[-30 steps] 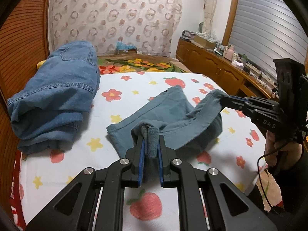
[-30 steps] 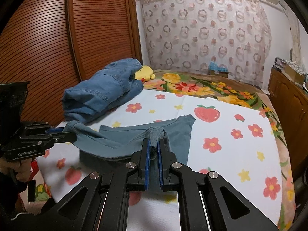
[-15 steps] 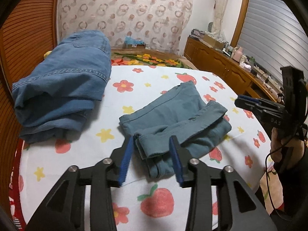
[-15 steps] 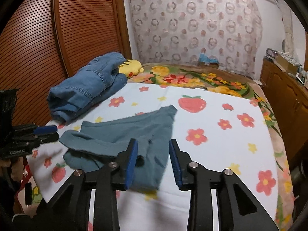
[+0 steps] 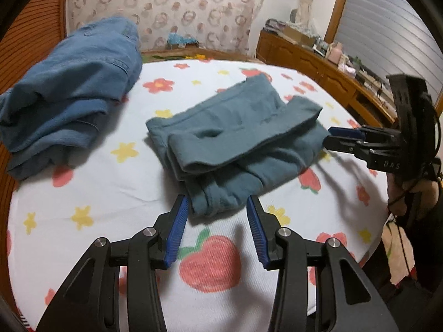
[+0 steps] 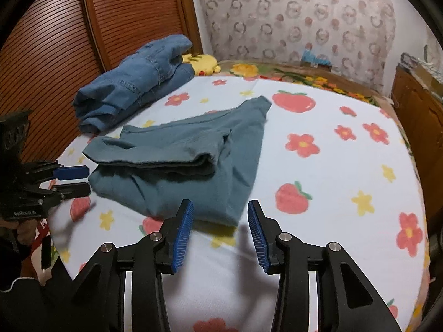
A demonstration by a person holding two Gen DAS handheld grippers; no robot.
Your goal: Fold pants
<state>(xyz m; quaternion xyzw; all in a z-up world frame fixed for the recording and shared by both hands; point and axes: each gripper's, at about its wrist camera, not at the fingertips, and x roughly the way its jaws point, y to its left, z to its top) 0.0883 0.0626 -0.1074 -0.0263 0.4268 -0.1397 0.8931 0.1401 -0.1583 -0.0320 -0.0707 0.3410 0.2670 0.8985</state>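
Note:
The teal pants (image 5: pixel 238 138) lie folded in layers on the white bedsheet (image 5: pixel 110 188) with flower and strawberry print. They also show in the right wrist view (image 6: pixel 182 163). My left gripper (image 5: pixel 217 207) is open and empty, just short of the pants' near edge. My right gripper (image 6: pixel 217 213) is open and empty at the pants' other side. Each gripper shows in the other's view, the right one (image 5: pixel 336 135) at the pants' right edge, the left one (image 6: pixel 80 179) at their left edge.
A pile of blue denim clothes (image 5: pixel 72 83) lies at the far left of the bed, next to a wooden slatted wall (image 6: pixel 55 55). A yellow plush toy (image 6: pixel 202 61) lies behind it. A wooden cabinet (image 5: pixel 313 69) with clutter stands to the right.
Both grippers opened and let go of the pants' folded end, which dropped onto the layers below. Both grippers then drew back a little from the pants.

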